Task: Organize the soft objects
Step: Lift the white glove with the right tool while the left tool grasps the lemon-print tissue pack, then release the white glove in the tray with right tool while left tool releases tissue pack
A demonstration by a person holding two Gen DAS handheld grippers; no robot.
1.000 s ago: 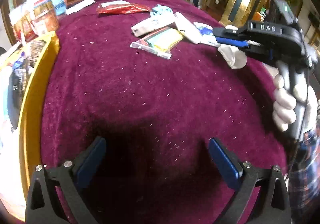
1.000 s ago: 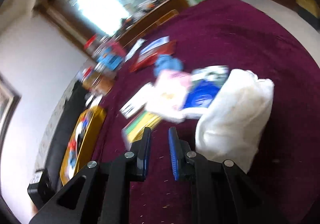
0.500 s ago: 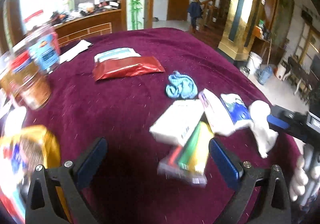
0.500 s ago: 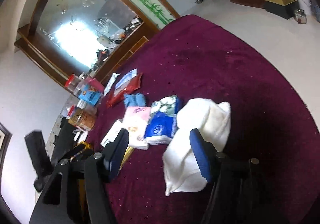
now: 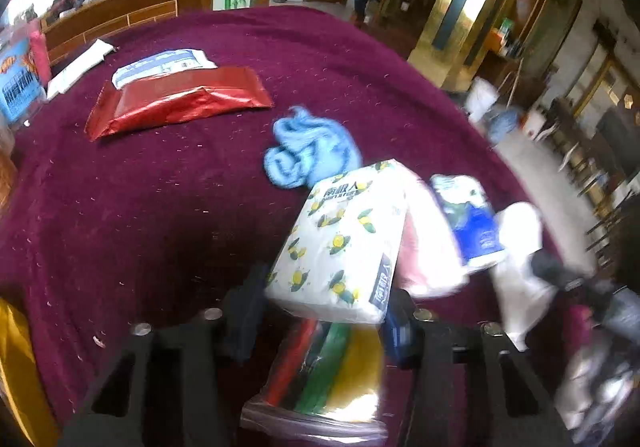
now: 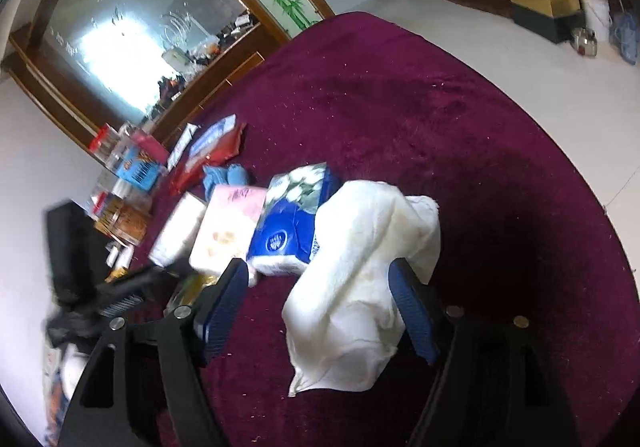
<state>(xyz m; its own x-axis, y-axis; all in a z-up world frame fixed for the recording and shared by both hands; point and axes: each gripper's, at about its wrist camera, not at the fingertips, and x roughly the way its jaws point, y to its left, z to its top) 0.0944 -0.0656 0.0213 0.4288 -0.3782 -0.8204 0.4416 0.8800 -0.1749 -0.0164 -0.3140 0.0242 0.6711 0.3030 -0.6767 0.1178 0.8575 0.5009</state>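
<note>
My left gripper (image 5: 320, 311) is shut on the near end of a white tissue pack with lemon print (image 5: 344, 243), over a bag of colored cloths (image 5: 324, 371). Beside it lie a pink pack (image 5: 428, 243), a blue-and-white tissue pack (image 5: 472, 219) and a crumpled blue cloth (image 5: 308, 155). My right gripper (image 6: 320, 307) is open, its fingers on either side of a white towel (image 6: 360, 287) on the maroon table (image 6: 480, 151). The blue tissue pack (image 6: 292, 223) and pink pack (image 6: 232, 223) lie just left of the towel.
A red foil pack (image 5: 176, 99) and a white-blue pouch (image 5: 164, 63) lie at the far left. Jars and boxes (image 6: 128, 175) stand along the table's left edge. A yellow tray edge (image 5: 16, 367) is at the near left. The floor drops off beyond the table's right edge.
My left gripper moved forward to the pile and closed on the lemon-print tissue pack. My right gripper opened and came down around the white towel.
</note>
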